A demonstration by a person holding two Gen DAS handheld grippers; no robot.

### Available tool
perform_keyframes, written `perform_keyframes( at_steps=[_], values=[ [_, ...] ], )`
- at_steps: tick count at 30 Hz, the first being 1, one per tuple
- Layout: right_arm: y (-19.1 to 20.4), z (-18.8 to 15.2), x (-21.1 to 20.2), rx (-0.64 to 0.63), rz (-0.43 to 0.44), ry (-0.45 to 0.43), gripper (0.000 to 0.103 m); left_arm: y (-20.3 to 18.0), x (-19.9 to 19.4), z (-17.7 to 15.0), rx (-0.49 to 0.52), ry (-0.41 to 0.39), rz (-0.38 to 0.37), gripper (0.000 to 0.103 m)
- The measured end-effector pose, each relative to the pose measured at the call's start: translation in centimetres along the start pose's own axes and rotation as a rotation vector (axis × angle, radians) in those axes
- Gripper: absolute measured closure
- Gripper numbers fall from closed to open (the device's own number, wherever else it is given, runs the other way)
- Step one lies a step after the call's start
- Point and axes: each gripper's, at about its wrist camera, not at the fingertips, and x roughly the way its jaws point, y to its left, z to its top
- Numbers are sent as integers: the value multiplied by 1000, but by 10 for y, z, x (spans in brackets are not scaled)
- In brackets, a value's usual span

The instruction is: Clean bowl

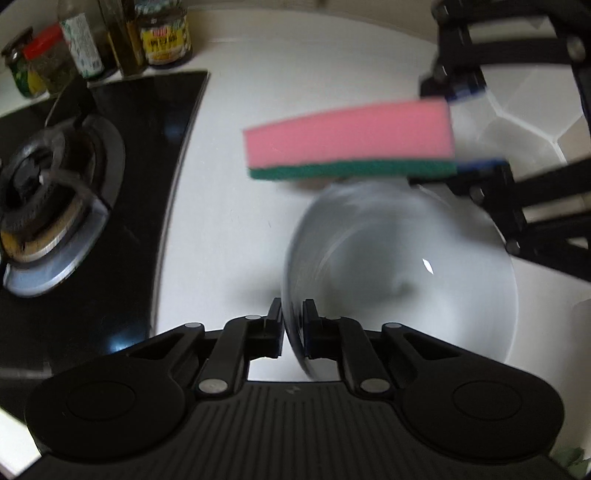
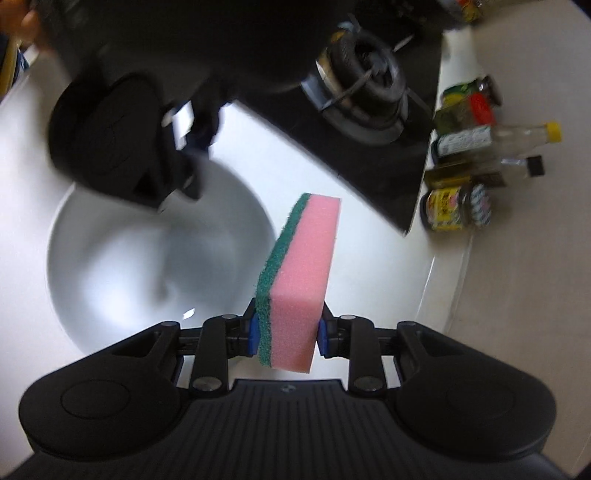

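Clamped narrowly over the near rim of the white bowl (image 1: 402,280), the left gripper (image 1: 292,328) is holding it, one jaw inside the wall and one outside, over the white table (image 1: 236,206). Whether the bowl is resting there or lifted is unclear. Its hollow is lying open and looks empty, though blur is hiding detail. The right gripper (image 2: 286,334) is squeezing a pink sponge (image 2: 301,273) by its broad faces, its long axis running out along the jaws, green scouring layer facing the bowl. The sponge is hovering just beyond the far rim, apart from it, so the right hand is likely bringing it down into the hollow. A gas burner (image 1: 48,206) and jars (image 1: 162,33) are standing well off.
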Motion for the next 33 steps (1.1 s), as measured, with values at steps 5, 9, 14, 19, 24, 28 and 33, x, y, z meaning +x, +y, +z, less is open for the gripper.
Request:
perform_keyframes(
  at_steps=[5, 9, 14, 19, 24, 28, 33],
  values=[
    [8, -36, -11, 232, 56, 27, 78, -8, 8, 11, 102, -19, -37, 87],
    [34, -78, -29, 590, 94, 45, 78, -23, 15, 20, 210, -32, -48, 82],
    [77, -102, -55, 913, 106, 43, 78, -39, 22, 32, 304, -59, -64, 71],
    [92, -111, -74, 1036, 52, 36, 78, -44, 28, 44, 362, -26, -67, 76],
    [59, -94, -75, 836, -88, 39, 78, -27, 6, 26, 279, 6, -23, 91],
    [28, -53, -41, 542, -179, 51, 78, -24, -8, -1, 225, -30, 50, 90],
    [23, -13, -5, 269, -176, 66, 78, -30, -4, -25, 185, -73, 106, 90]
  ],
)
